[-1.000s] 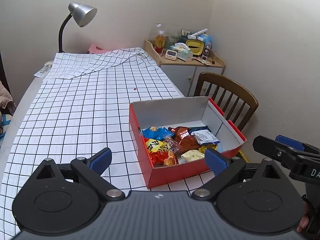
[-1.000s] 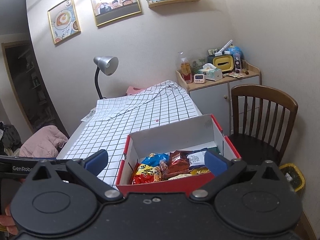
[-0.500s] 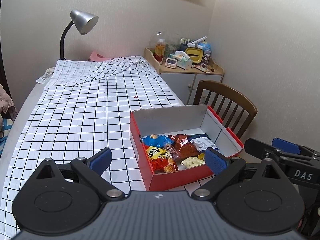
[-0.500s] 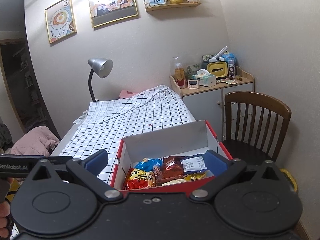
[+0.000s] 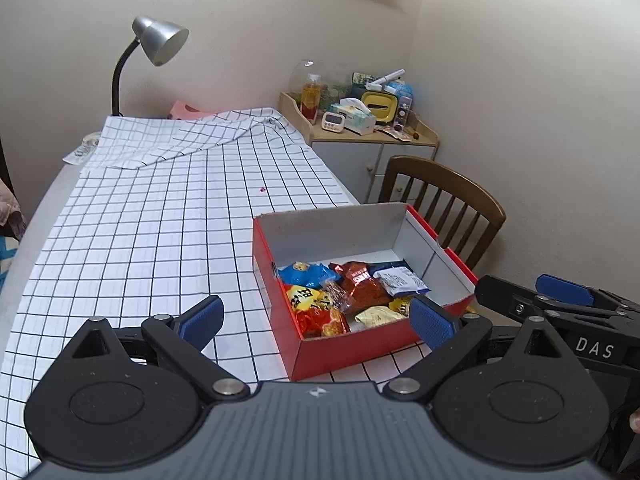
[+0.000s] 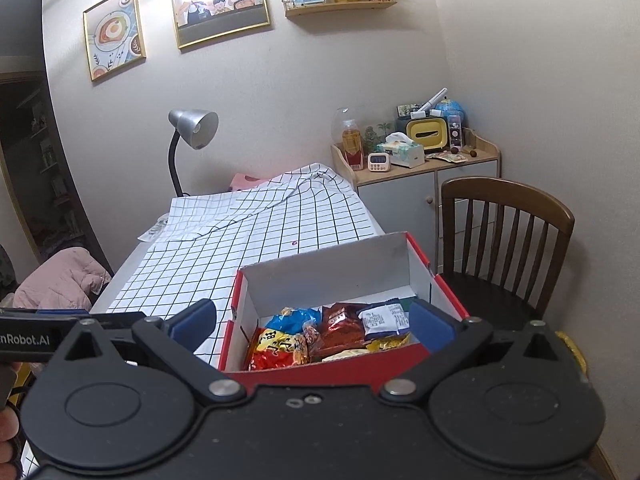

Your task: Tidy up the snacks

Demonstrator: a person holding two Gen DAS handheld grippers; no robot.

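Observation:
A red cardboard box (image 5: 348, 350) (image 6: 448, 292) with a white inside stands on the checked tablecloth near the table's right edge. Several snack packets lie in its near half: a blue one (image 5: 306, 273) (image 6: 294, 317), a yellow-red one (image 5: 314, 306) (image 6: 278, 348), a brown one (image 5: 362, 284) (image 6: 342, 326) and a white-blue one (image 5: 400, 280) (image 6: 384, 317). My left gripper (image 5: 316, 318) hangs open and empty above the table, just in front of the box. My right gripper (image 6: 312, 320) is open and empty too, held in front of the box's near wall; its body shows at the right in the left wrist view.
A wooden chair (image 5: 448, 200) (image 6: 508, 232) stands right of the table. Behind it is a cabinet (image 5: 372, 148) (image 6: 420, 184) crowded with small items. A grey desk lamp (image 5: 160, 42) (image 6: 194, 128) stands at the table's far end, where the cloth (image 5: 140, 220) is folded over.
Both grippers have risen and tilted upward a little, so the box sits lower in both views and more of the wall shows. The box and the packets have not moved.

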